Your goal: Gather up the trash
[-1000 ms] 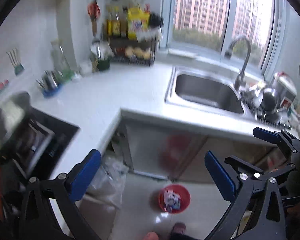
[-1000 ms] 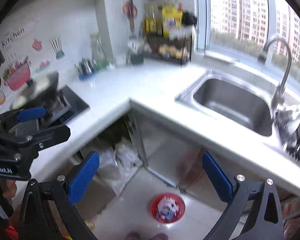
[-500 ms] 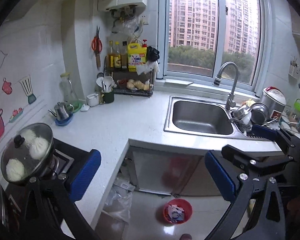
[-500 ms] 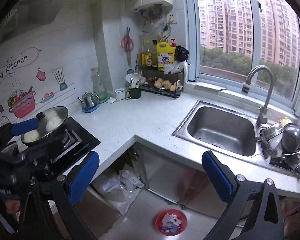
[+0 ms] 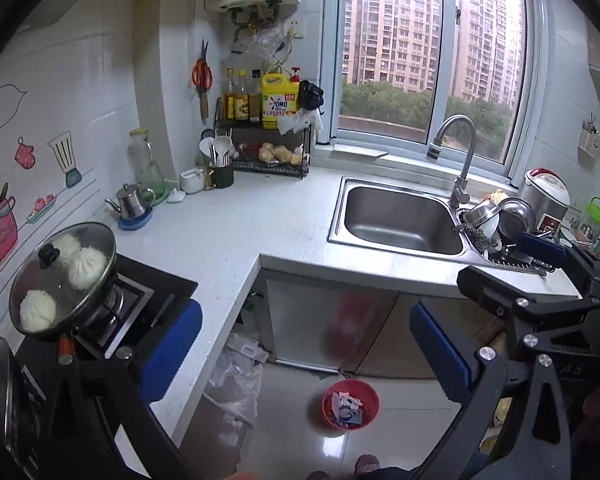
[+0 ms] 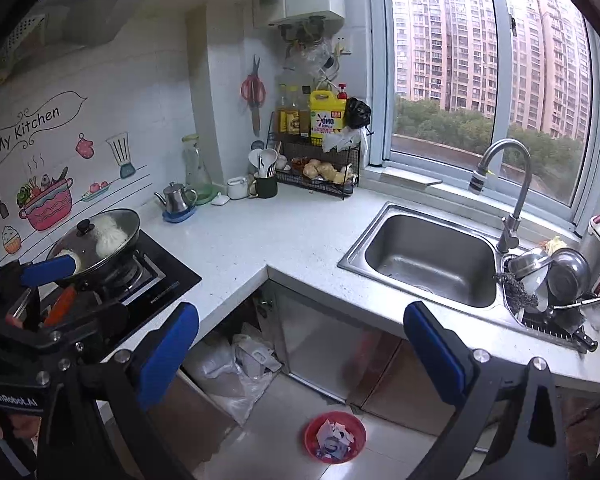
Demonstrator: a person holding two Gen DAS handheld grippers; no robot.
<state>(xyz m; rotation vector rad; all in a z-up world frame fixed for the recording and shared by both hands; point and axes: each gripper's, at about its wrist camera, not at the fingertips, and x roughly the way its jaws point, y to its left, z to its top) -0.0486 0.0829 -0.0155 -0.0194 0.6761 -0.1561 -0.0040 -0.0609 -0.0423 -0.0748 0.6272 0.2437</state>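
Basically, red bin [image 6: 335, 436] on the floor, in front of the cabinet under the sink [image 6: 428, 258], holding crumpled paper scraps [image 6: 332, 438]. Also visible in the left view [image 5: 351, 403], low centre. Clear plastic bags [image 6: 236, 372] stuffed in the open gap beneath the counter corner, just left of the bin; maybe trash too, hard to say. Counter [image 6: 284, 232] above looks mostly bare of loose trash; pan with buns [image 6: 96, 240] on the stove, rack [image 6: 320, 176] at the back, dishes [image 6: 556, 276] right of the sink.

Left gripper [image 5: 306, 346] released, jaws wide, holding nothing. Right gripper [image 6: 300, 348] likewise spread, empty. Both high above the counter edge, well apart from the bin.

Step in hand, as judged: scanning for trash, or starting down toward the bin. To do well: lower straight over the bin, keep clear of the counter edge and cabinet door. Pinch the rim on one side, not the loose scraps. Lift level so nothing spills. Watch the foot at the bottom edge of the left view.
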